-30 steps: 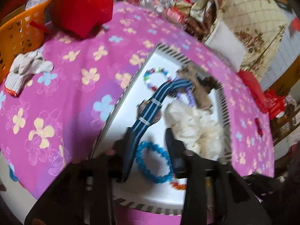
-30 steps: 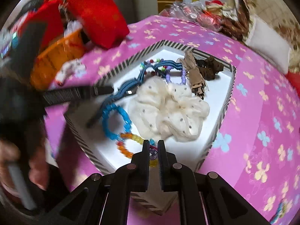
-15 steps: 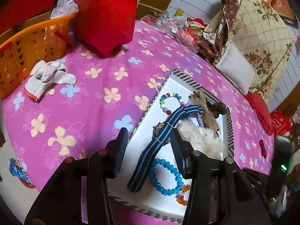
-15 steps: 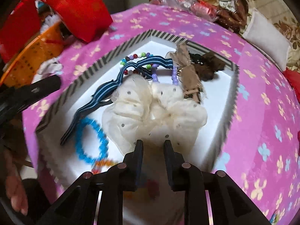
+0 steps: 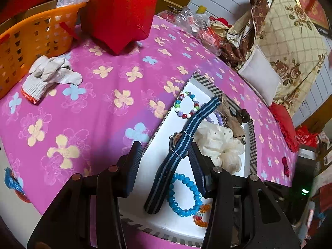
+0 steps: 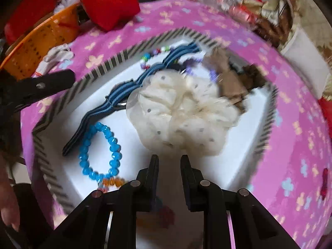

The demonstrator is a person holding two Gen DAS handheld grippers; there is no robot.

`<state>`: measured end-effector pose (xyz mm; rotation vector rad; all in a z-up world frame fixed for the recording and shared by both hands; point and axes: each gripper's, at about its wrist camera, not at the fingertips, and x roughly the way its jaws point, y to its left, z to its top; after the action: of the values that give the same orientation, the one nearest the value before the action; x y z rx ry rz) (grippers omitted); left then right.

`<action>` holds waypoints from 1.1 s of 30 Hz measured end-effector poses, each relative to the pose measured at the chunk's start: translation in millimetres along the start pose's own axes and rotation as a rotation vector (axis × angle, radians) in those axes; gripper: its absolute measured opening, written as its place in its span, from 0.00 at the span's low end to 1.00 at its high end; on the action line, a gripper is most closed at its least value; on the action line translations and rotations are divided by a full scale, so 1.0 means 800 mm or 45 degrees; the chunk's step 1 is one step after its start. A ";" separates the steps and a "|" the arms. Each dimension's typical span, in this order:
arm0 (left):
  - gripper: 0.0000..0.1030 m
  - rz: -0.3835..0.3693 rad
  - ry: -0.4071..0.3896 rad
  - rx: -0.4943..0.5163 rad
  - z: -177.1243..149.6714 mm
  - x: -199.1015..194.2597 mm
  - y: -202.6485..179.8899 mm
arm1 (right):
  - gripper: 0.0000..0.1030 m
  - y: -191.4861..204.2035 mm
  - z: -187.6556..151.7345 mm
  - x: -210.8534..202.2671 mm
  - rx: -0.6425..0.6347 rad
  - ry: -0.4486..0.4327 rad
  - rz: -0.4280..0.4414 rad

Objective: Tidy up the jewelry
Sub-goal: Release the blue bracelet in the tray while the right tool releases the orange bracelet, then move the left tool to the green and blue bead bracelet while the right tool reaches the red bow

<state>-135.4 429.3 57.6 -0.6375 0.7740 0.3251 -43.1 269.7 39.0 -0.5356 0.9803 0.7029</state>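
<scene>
no legible txt, no labels, brands or nos. on anything in either view

In the tray [image 5: 252, 137], the scrunchie [image 5: 220, 145] lies right of the watch [image 5: 182, 143]; the bead bracelet [image 5: 184, 195] lies nearer, beside its strap end.

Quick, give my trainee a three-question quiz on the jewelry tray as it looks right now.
1. True or false: the blue bead bracelet lies inside the striped-rim tray.
2. What lies nearest in front of the right tool? A) cream scrunchie B) striped watch strap C) white gloves
3. Fill in: the left tool has its jaws ____ and holds nothing.

Key: 1 true; 2 A; 3 open
</scene>
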 end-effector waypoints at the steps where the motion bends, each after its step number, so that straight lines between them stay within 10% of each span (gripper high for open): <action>1: 0.44 -0.002 -0.003 -0.007 0.000 -0.002 0.001 | 0.27 -0.008 0.004 -0.013 0.029 -0.041 -0.001; 3: 0.44 -0.004 -0.004 -0.017 0.000 -0.002 0.003 | 0.41 -0.025 0.014 -0.031 0.091 -0.113 0.002; 11: 0.45 -0.027 -0.003 -0.002 -0.001 -0.002 -0.003 | 0.42 -0.081 0.059 -0.008 0.255 -0.164 -0.160; 15: 0.45 -0.046 0.007 0.028 -0.002 0.003 -0.010 | 0.42 -0.101 0.040 -0.009 0.399 -0.165 -0.050; 24: 0.45 -0.039 0.003 0.161 -0.014 0.009 -0.051 | 0.42 -0.166 -0.109 -0.064 0.671 -0.132 -0.053; 33: 0.45 0.017 -0.104 0.237 -0.048 -0.013 -0.095 | 0.44 -0.313 -0.309 -0.214 1.098 -0.318 -0.460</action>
<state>-126.1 346.0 75.9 -0.4412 0.7214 0.2857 -58.5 -116.4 100.1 0.1391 0.8243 -0.0142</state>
